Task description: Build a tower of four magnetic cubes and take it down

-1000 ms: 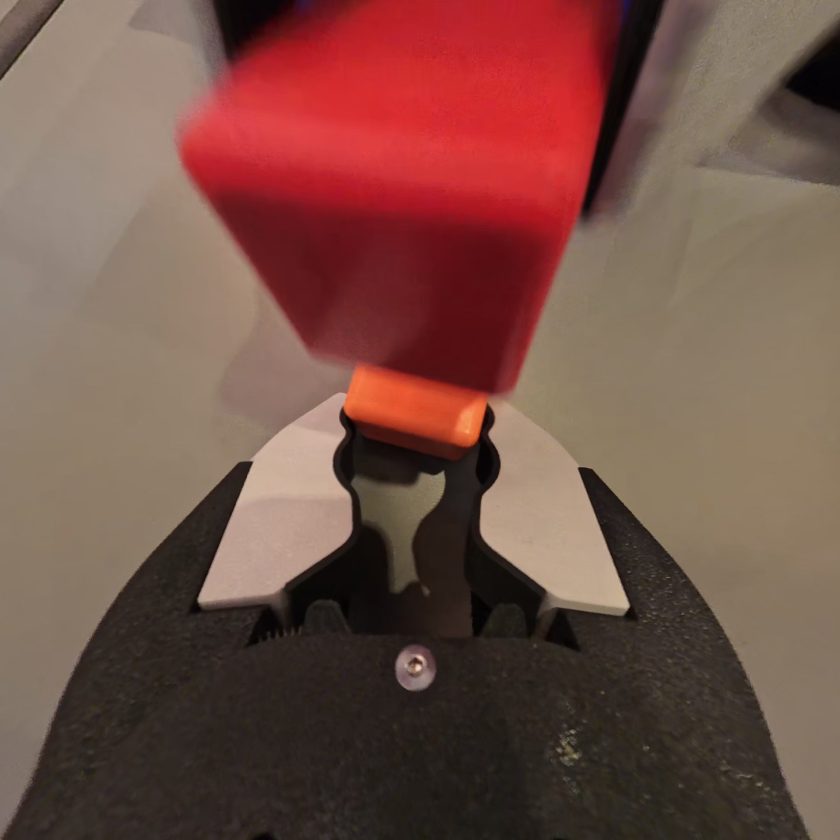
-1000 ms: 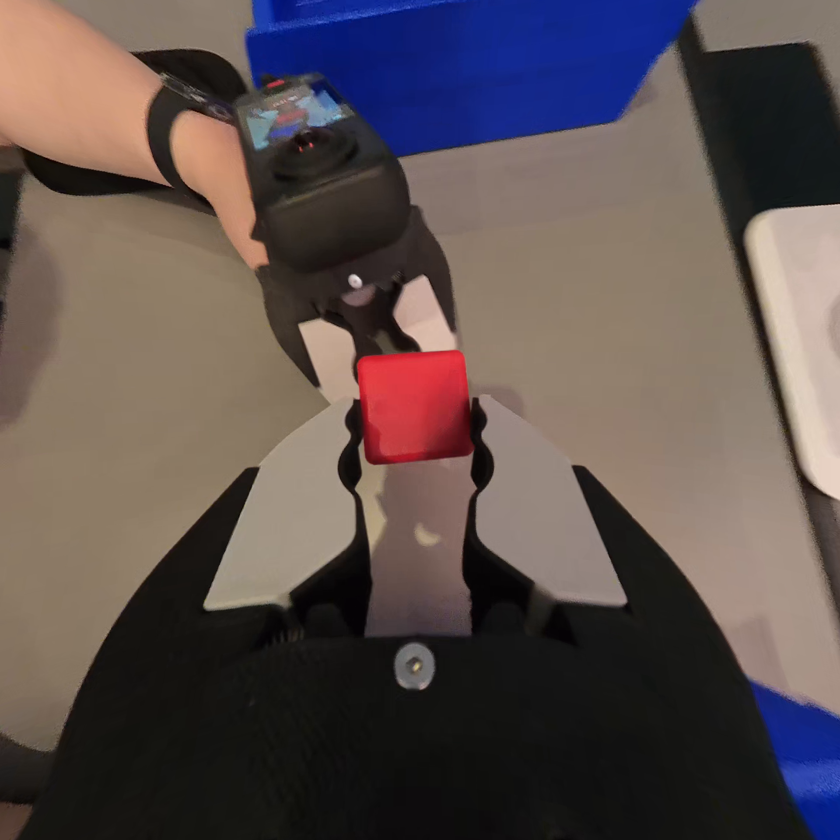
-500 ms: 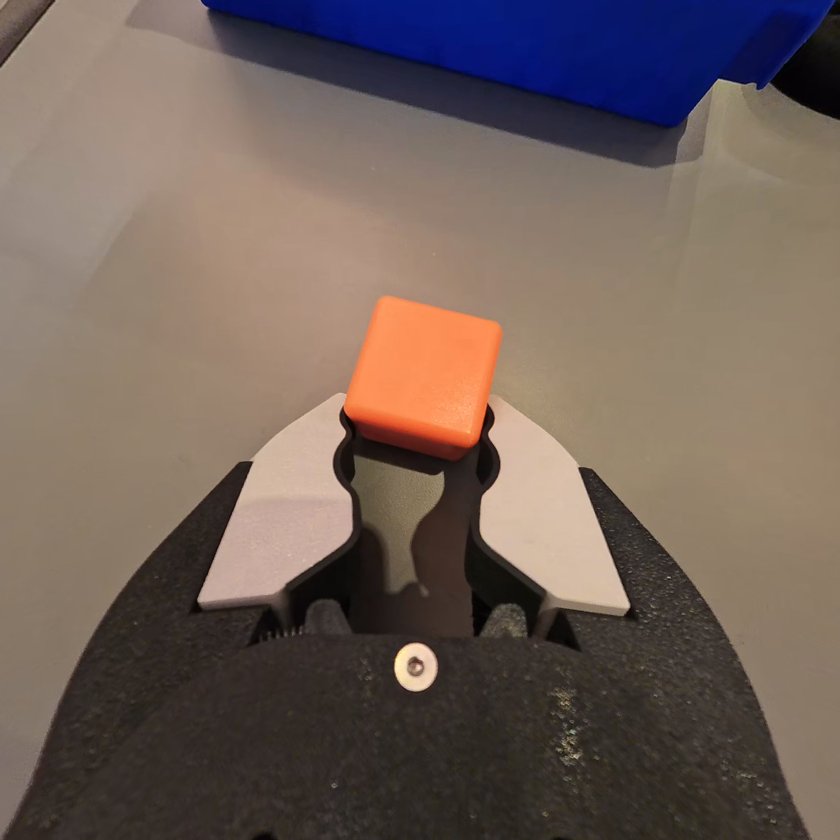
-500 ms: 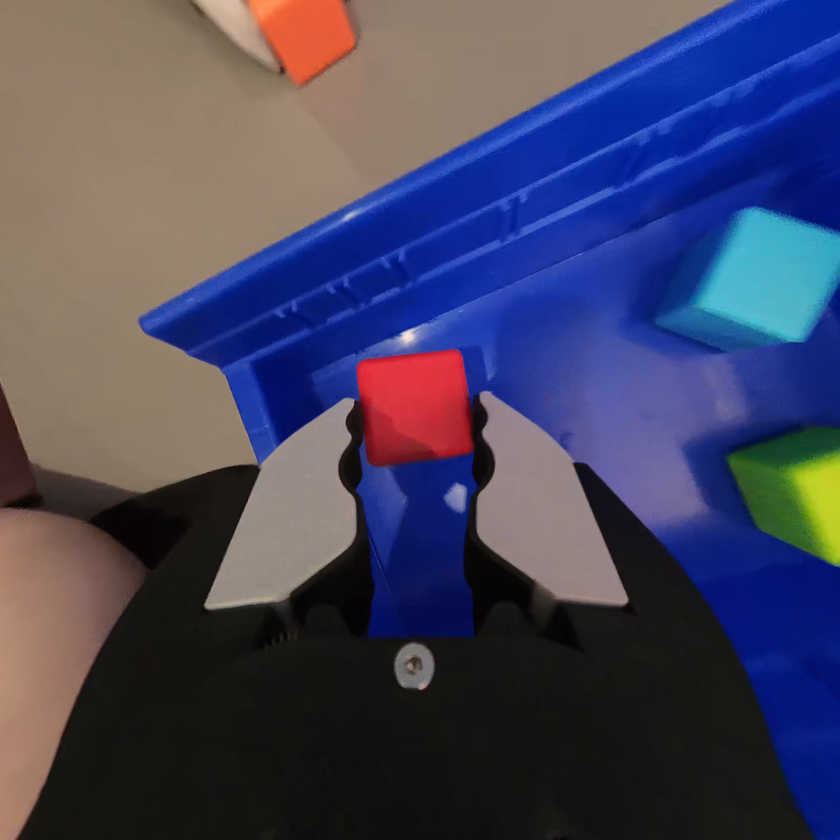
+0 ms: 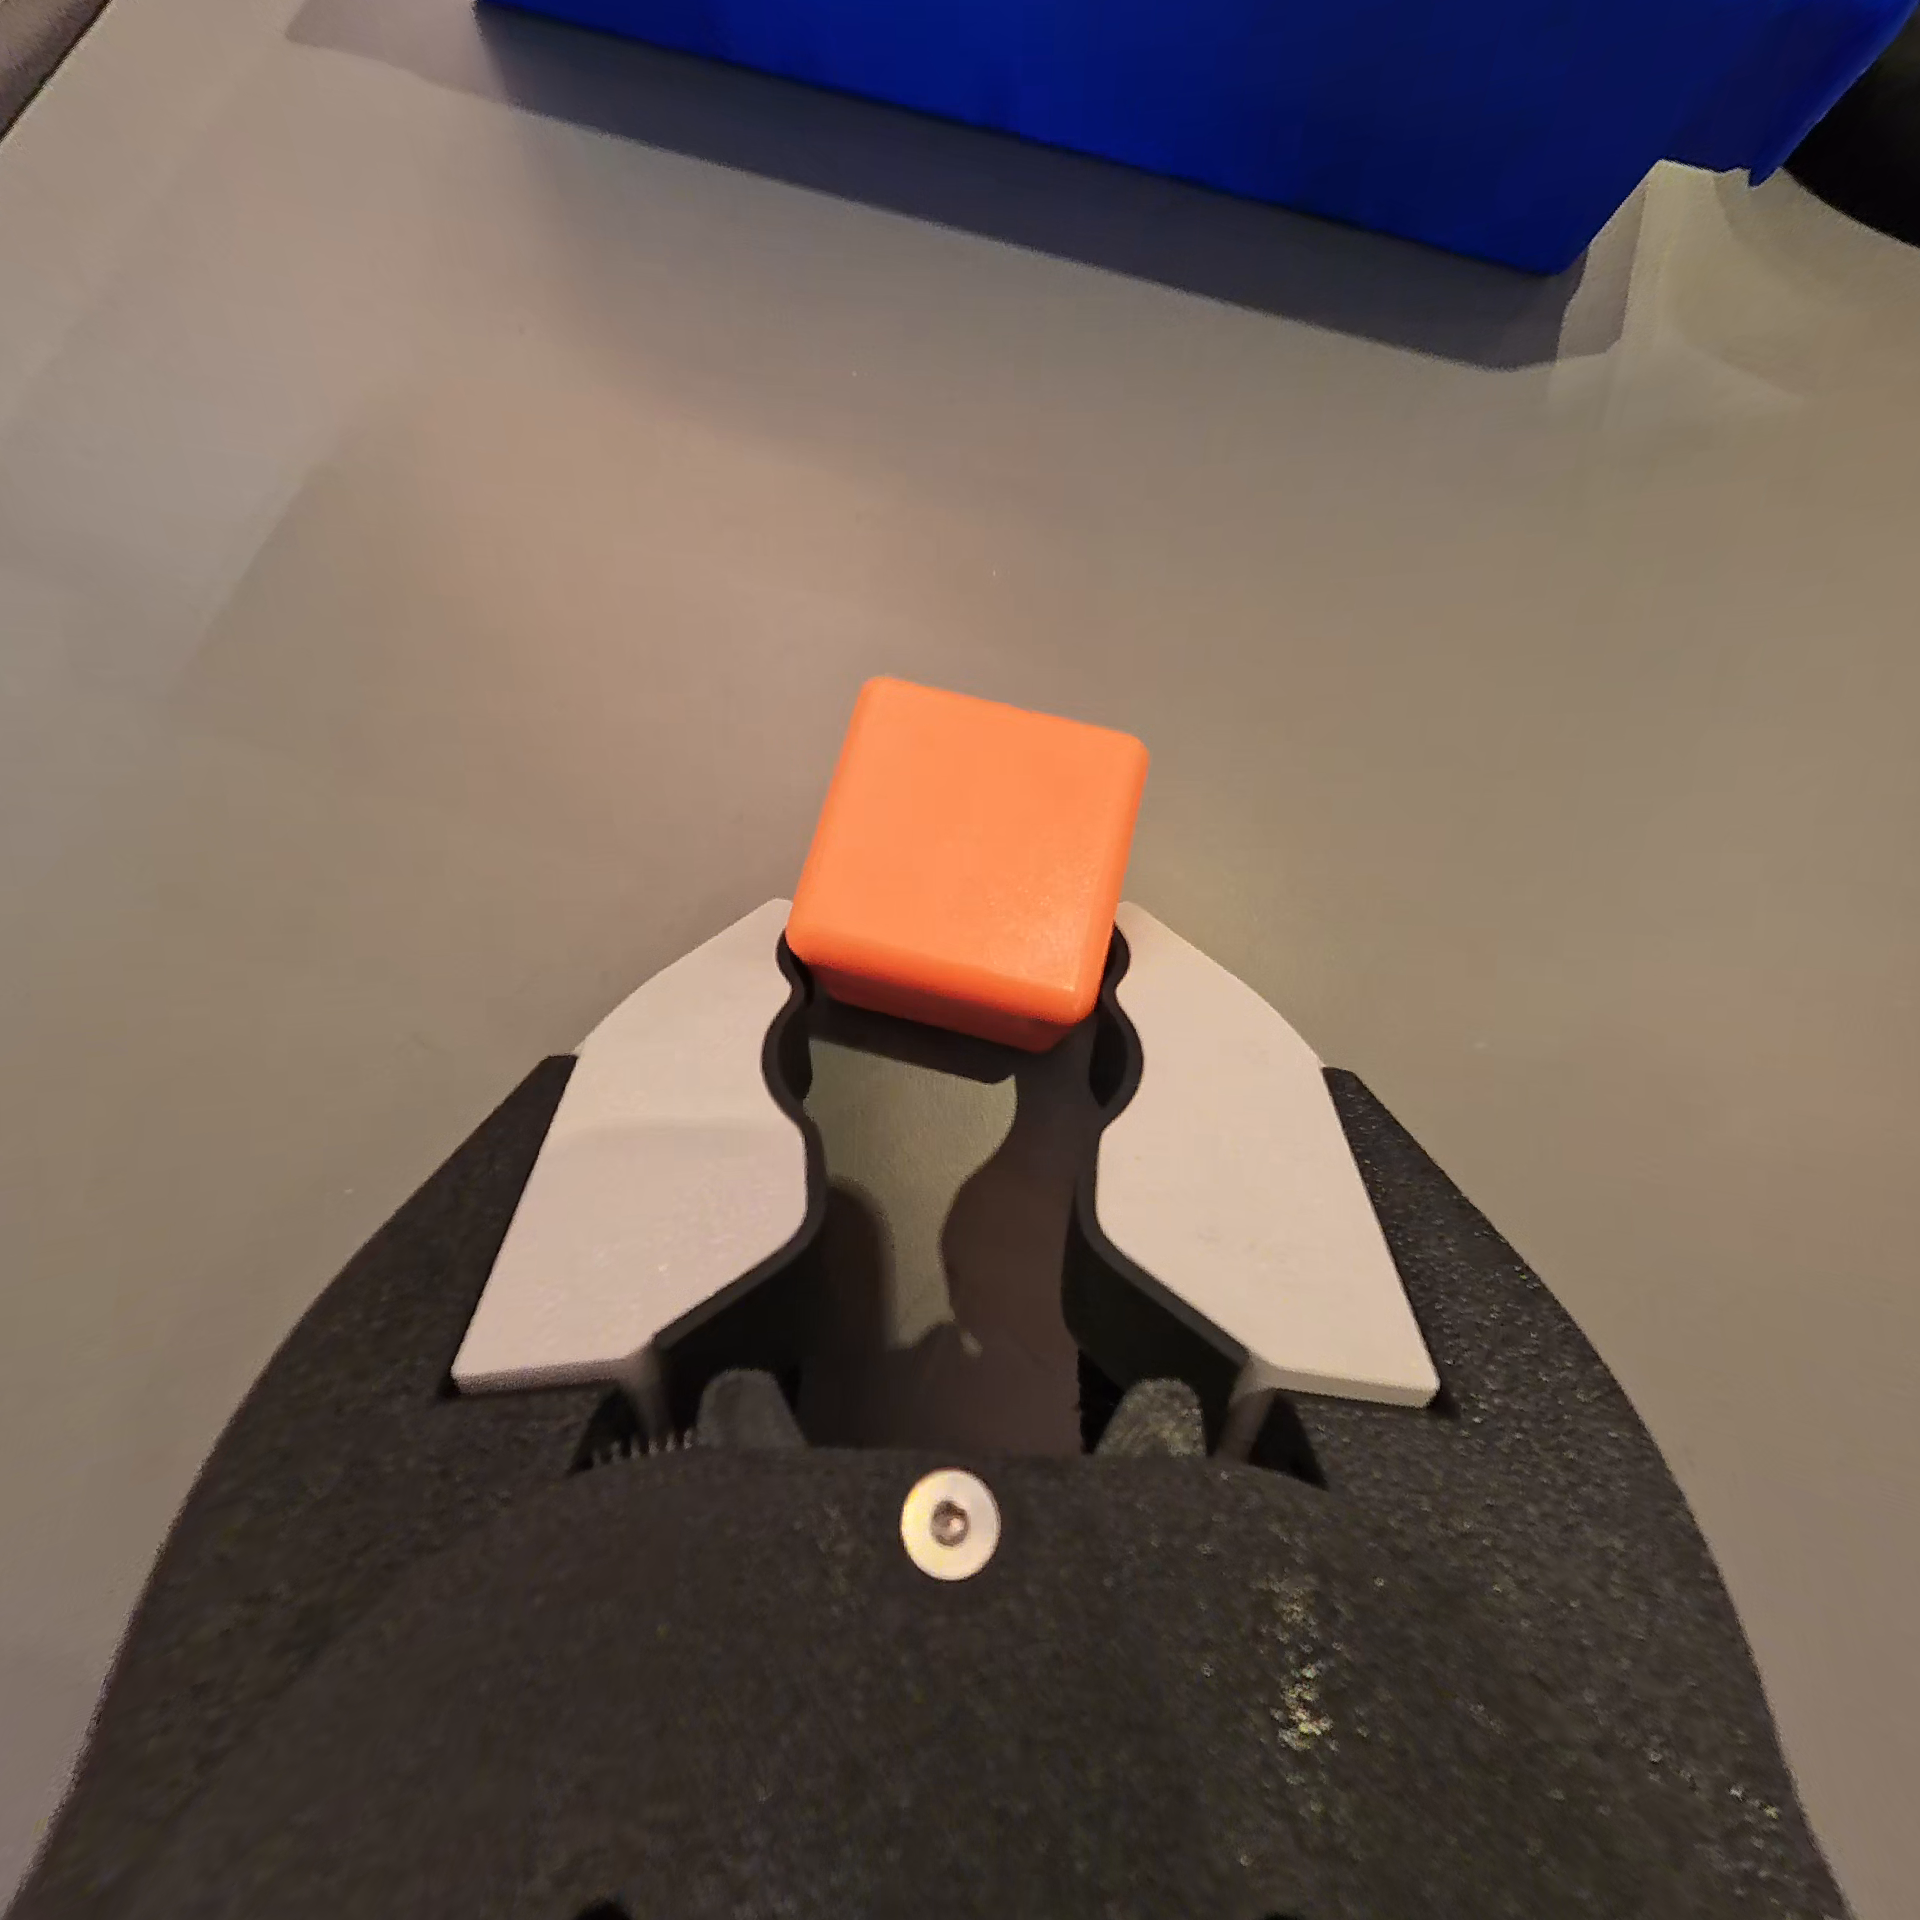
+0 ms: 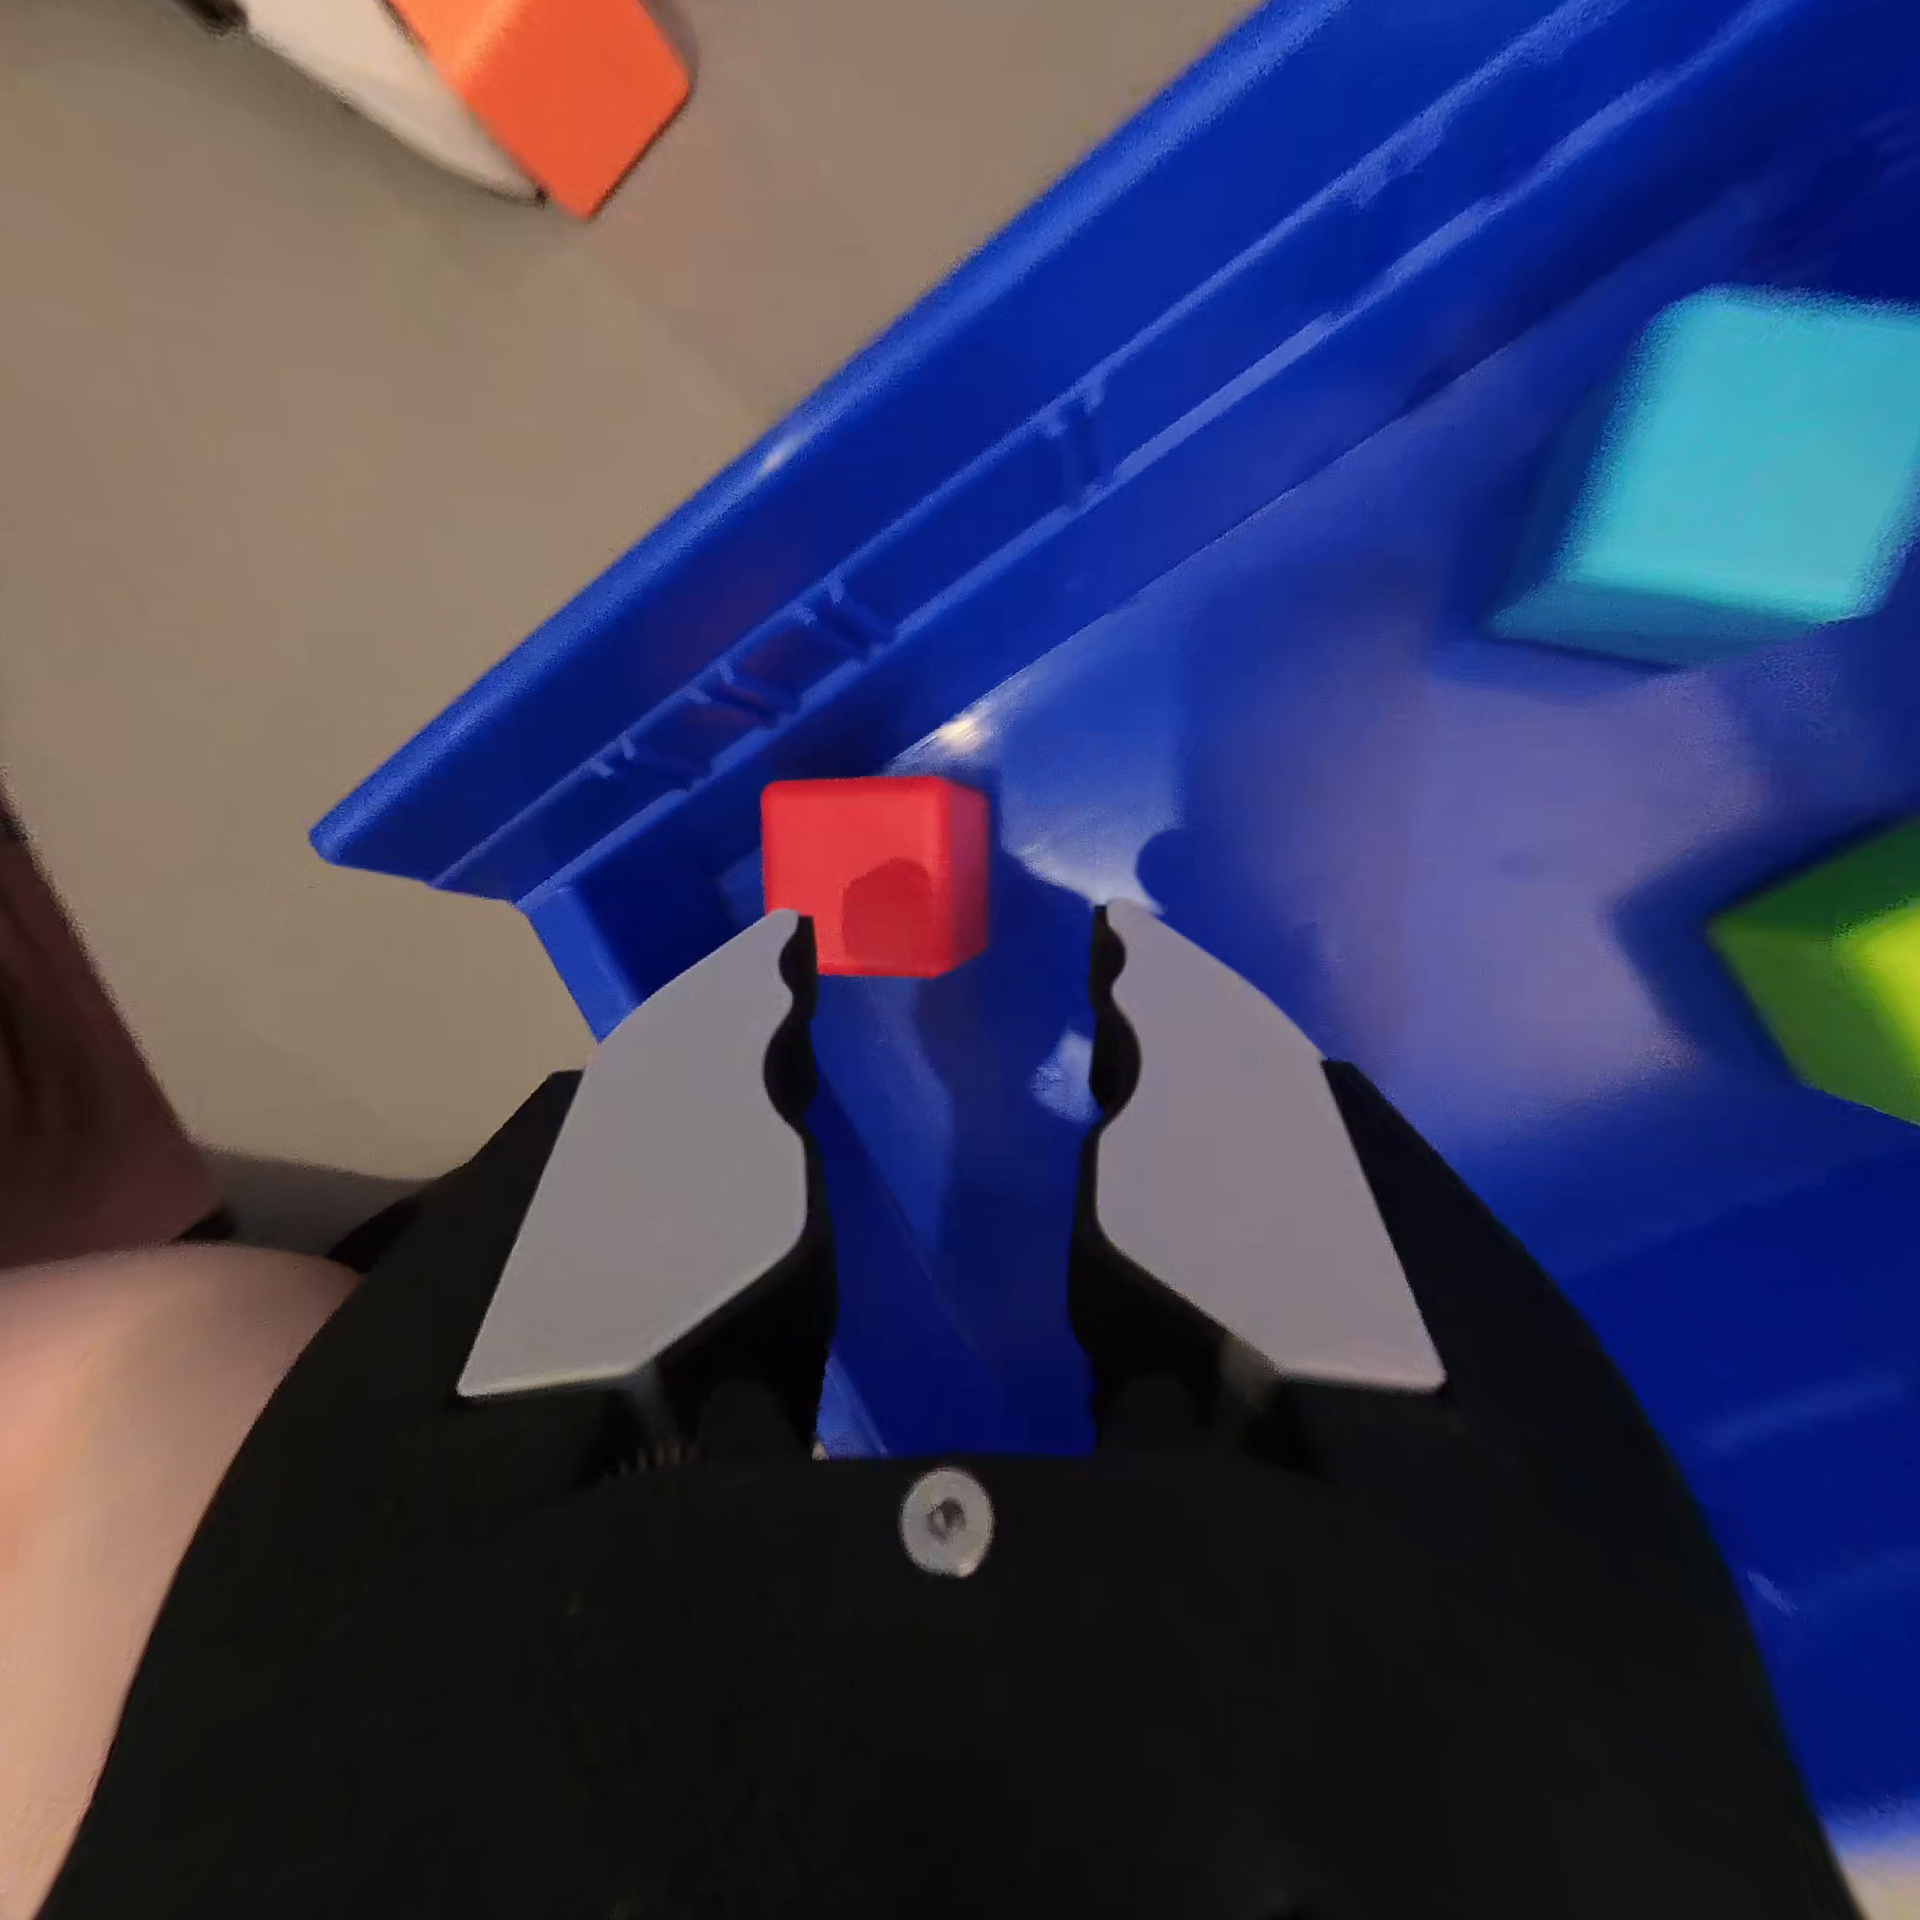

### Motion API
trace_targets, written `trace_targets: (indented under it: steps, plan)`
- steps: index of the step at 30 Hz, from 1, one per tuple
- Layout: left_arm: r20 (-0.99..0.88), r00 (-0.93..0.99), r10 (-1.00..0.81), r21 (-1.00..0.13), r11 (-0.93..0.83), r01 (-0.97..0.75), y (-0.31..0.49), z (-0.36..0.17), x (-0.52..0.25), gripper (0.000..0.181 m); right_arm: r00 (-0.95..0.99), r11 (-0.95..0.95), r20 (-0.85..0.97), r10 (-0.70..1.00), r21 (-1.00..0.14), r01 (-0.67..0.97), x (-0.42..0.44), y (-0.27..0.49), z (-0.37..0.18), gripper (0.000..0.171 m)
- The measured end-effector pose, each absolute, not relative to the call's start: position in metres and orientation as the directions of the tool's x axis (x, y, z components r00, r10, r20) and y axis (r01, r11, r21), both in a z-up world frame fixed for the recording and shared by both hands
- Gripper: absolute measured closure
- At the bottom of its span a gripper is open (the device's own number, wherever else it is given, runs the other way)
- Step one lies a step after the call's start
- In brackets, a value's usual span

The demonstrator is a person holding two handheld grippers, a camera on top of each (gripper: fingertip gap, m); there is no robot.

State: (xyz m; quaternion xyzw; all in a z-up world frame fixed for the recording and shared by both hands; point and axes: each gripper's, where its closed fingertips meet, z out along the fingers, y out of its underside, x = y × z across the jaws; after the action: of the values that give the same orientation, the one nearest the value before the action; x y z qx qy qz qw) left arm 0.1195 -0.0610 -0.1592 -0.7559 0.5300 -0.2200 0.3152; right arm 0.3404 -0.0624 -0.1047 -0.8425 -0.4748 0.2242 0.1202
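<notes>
Our left gripper (image 5: 951,961) pinches the orange cube (image 5: 966,862) on flat sides; right gripper (image 6: 945,914) gapes, red cube (image 6: 873,878) loose. Light, stiff, probably slick plastic.

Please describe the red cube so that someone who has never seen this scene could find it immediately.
Look for the big blue bin on the grey table. Just inside its near corner, in front of the open right tongs, is the red cube, no longer gripped. It is the only red one: the other cubes in the bin are turquoise and lime green.
</notes>
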Motion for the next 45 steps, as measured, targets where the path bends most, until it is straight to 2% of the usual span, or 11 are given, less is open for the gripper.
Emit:
trace_targets:
  steps: [5, 8, 10, 14, 18, 24, 30, 36, 40, 43, 45]
  plan:
    - [-0.050, 0.368, -0.928, -0.760, -0.203, -0.617, -0.057, -0.133, 0.120, 0.130, 0.587, -0.432, 0.021, 0.809, -0.656, 0.619, 0.337, -0.023, -0.023, 0.120]
    - [-0.083, 0.399, -0.913, -0.819, -0.166, -0.549, -0.055, -0.099, 0.121, 0.130, 0.566, -0.387, -0.062, 0.822, -0.790, 0.476, 0.295, -0.030, 0.028, 0.120]
    - [-0.124, 0.421, -0.899, -0.850, -0.123, -0.512, -0.056, -0.074, 0.120, 0.130, 0.500, -0.424, -0.214, 0.839, -0.833, 0.356, 0.256, -0.042, 0.053, 0.120]
    - [-0.239, 0.472, -0.848, -0.900, 0.010, -0.437, -0.060, -0.024, 0.115, 0.130, 0.311, -0.552, -0.480, 0.820, -0.806, 0.212, 0.181, -0.056, 0.070, 0.117]
    - [-0.314, 0.489, -0.814, -0.903, 0.097, -0.419, -0.069, -0.001, 0.113, 0.130, 0.300, -0.576, -0.501, 0.812, -0.774, 0.263, 0.144, -0.053, 0.047, 0.113]
    - [-0.323, 0.503, -0.802, -0.901, 0.097, -0.423, -0.067, -0.004, 0.112, 0.130, 0.259, -0.667, -0.615, 0.745, -0.688, 0.285, 0.114, -0.057, 0.021, 0.109]
    - [-0.378, 0.509, -0.773, -0.876, 0.121, -0.466, -0.064, -0.006, 0.110, 0.130, 0.173, -0.707, -0.702, 0.691, -0.608, 0.361, 0.095, -0.072, 0.005, 0.118]
    - [-0.303, 0.509, -0.806, -0.884, 0.038, -0.466, -0.064, -0.021, 0.112, 0.129, 0.225, -0.657, -0.626, 0.746, -0.640, 0.399, 0.098, -0.065, -0.005, 0.121]
    - [-0.209, 0.487, -0.848, -0.876, -0.058, -0.478, -0.066, -0.035, 0.116, 0.112, 0.266, -0.587, -0.528, 0.806, -0.664, 0.463, 0.127, -0.061, -0.001, 0.121]
    - [-0.135, 0.465, -0.875, -0.885, -0.105, -0.454, -0.069, -0.039, 0.117, 0.114, 0.359, -0.463, -0.301, 0.883, -0.678, 0.571, 0.195, -0.055, 0.003, 0.121]
    - [-0.098, 0.460, -0.883, -0.889, -0.130, -0.439, -0.068, -0.039, 0.115, 0.119, 0.419, -0.366, -0.072, 0.905, -0.634, 0.681, 0.256, -0.049, -0.009, 0.121]
